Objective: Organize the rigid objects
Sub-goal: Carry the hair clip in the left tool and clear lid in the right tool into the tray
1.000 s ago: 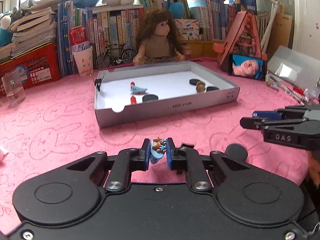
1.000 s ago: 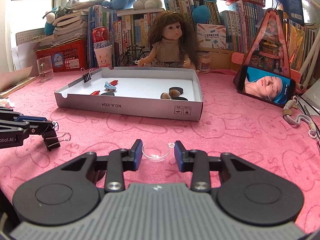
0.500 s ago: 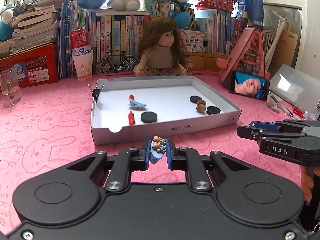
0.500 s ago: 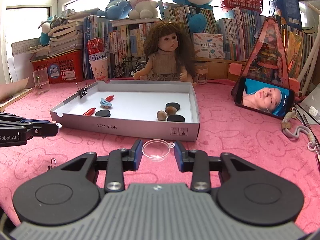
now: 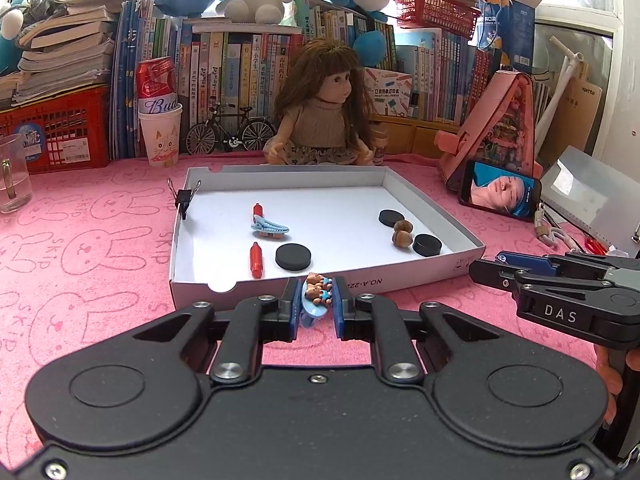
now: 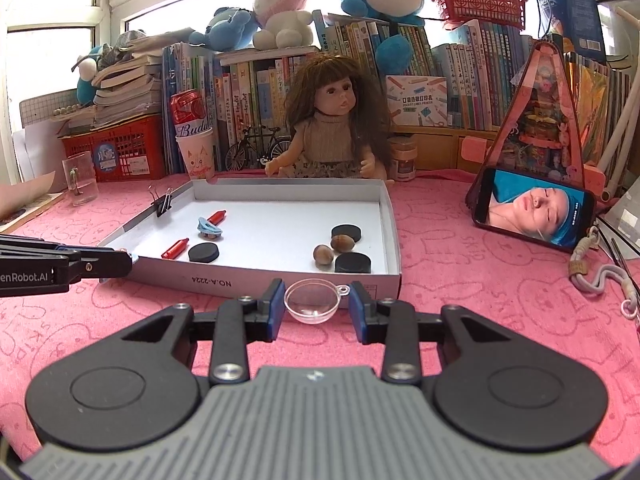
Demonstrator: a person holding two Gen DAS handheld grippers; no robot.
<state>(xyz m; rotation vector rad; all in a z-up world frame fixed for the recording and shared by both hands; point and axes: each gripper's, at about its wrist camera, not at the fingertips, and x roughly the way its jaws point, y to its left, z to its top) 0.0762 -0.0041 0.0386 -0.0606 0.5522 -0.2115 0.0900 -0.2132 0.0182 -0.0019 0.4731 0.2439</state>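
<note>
My left gripper is shut on a blue hair clip with small brown bears, held just in front of the near wall of a white box lid. My right gripper is shut on a clear plastic half-dome, held just before the lid's near wall. The lid holds black discs, red crayons, a blue clip and two nuts. A black binder clip grips its left wall.
A doll sits behind the lid. Books, a red crate, a cup with a can and a toy bicycle line the back. A phone leans at the right. A glass stands left.
Both grippers rose and moved forward toward the lid with their objects still held. The loose binder clip by the left gripper is out of view now.
</note>
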